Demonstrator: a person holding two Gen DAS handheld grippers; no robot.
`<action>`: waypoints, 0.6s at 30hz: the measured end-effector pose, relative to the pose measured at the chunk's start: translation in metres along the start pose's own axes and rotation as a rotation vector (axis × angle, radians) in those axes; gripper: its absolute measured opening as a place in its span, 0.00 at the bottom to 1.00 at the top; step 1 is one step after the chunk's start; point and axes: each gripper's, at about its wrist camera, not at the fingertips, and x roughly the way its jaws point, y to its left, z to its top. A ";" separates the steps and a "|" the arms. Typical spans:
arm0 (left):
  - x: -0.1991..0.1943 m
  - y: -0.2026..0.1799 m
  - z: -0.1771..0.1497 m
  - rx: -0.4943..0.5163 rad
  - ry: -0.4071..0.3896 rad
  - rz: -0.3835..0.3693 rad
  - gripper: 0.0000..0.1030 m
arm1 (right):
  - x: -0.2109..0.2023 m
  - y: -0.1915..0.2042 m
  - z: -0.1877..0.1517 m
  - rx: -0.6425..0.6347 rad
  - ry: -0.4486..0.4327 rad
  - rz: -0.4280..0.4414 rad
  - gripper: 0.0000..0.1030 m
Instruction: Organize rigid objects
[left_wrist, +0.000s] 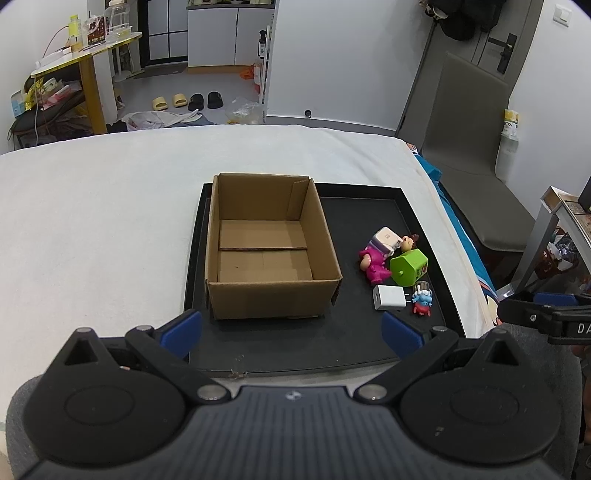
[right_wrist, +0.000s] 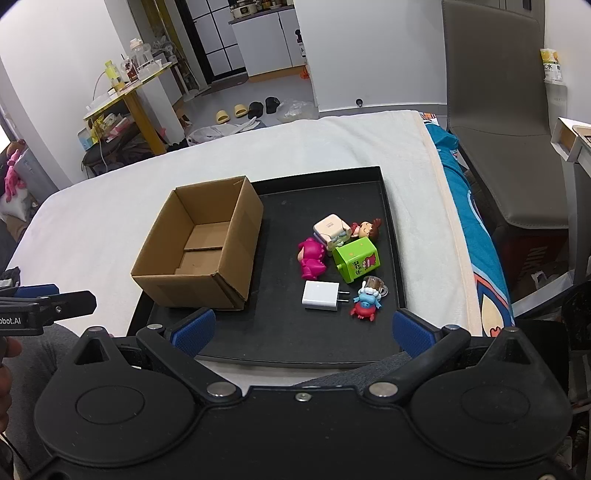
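Observation:
An empty cardboard box (left_wrist: 271, 245) (right_wrist: 201, 242) stands on the left half of a black tray (left_wrist: 373, 343) (right_wrist: 280, 343). On the tray's right half lie a pink figurine (right_wrist: 312, 258), a green cube toy (right_wrist: 357, 260), a cream cube charger (right_wrist: 330, 227), a small doll (right_wrist: 365, 229), a white plug adapter (right_wrist: 320, 295) and a blue-and-red toy (right_wrist: 366, 302). My left gripper (left_wrist: 291, 332) hangs open over the tray's near edge, in front of the box. My right gripper (right_wrist: 303, 330) is open too, just short of the white adapter, holding nothing.
The tray rests on a white cloth-covered surface (left_wrist: 92, 221). A grey chair (right_wrist: 498, 110) stands to the right, beside a blue patterned cloth (right_wrist: 476, 236). A yellow side table (left_wrist: 85, 55) with bottles and slippers (left_wrist: 188, 100) on the floor lie beyond.

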 end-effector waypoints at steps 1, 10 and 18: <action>0.000 0.000 0.000 0.000 0.000 0.000 1.00 | 0.000 0.000 0.000 0.000 0.000 0.000 1.00; 0.001 0.002 0.002 -0.007 -0.004 -0.001 1.00 | 0.001 -0.002 0.003 0.003 -0.010 -0.009 1.00; 0.001 0.001 0.004 -0.003 -0.008 -0.001 1.00 | 0.004 -0.003 0.005 -0.003 -0.008 -0.018 1.00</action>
